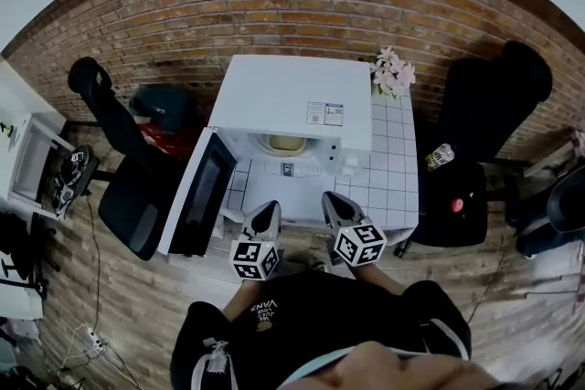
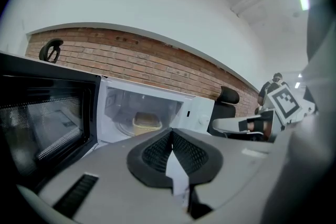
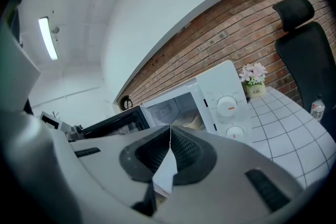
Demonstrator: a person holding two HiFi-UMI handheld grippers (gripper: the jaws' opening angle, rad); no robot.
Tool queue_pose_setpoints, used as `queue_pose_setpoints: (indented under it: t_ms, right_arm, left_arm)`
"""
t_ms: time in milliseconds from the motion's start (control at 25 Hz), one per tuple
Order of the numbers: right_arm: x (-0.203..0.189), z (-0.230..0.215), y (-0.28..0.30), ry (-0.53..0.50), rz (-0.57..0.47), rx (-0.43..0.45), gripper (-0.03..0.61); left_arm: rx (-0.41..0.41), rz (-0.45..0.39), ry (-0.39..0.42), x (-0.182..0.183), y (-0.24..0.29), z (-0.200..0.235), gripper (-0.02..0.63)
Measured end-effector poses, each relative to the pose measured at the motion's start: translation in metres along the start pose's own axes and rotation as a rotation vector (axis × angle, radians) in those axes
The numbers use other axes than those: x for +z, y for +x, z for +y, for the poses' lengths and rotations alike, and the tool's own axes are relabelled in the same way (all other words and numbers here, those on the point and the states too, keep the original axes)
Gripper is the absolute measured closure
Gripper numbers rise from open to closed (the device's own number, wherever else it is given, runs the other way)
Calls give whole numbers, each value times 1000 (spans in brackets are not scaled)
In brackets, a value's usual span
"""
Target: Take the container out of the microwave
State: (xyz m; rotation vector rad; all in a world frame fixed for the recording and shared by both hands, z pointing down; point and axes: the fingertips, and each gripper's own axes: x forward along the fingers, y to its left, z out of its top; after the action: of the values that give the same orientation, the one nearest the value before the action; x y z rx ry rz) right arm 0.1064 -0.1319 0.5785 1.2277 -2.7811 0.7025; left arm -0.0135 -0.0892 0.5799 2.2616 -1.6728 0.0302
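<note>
The white microwave (image 1: pixel 292 105) stands on a tiled table with its door (image 1: pixel 196 195) swung open to the left. Inside on the turntable sits a beige container (image 1: pixel 285 142), also seen in the left gripper view (image 2: pixel 146 123); only its edge shows in the right gripper view (image 3: pixel 193 122). My left gripper (image 1: pixel 271 208) and right gripper (image 1: pixel 331 199) hover side by side in front of the opening, a little back from it. Both are shut with nothing between their jaws (image 2: pixel 171 132) (image 3: pixel 169 128).
A small pot of pink flowers (image 1: pixel 393 73) stands at the table's back right corner. Black office chairs flank the table, left (image 1: pixel 123 164) and right (image 1: pixel 480 132). A bottle (image 1: pixel 440 156) lies on the right chair. The brick wall (image 1: pixel 274 5) runs behind.
</note>
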Motion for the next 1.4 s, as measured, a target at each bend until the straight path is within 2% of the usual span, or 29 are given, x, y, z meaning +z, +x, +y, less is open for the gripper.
queue_pose_setpoints:
  t_ms: [200, 760, 1400]
  right_arm:
    - [-1, -4, 10, 3, 9, -4, 574]
    - [5, -10, 61, 28, -15, -109, 572]
    - [11, -24, 122, 49, -67, -215, 572]
  left_arm:
    - [2, 5, -8, 2, 14, 10, 604]
    - [-69, 9, 9, 29, 62, 57, 604]
    - [-149, 27, -12, 39, 108, 97, 604]
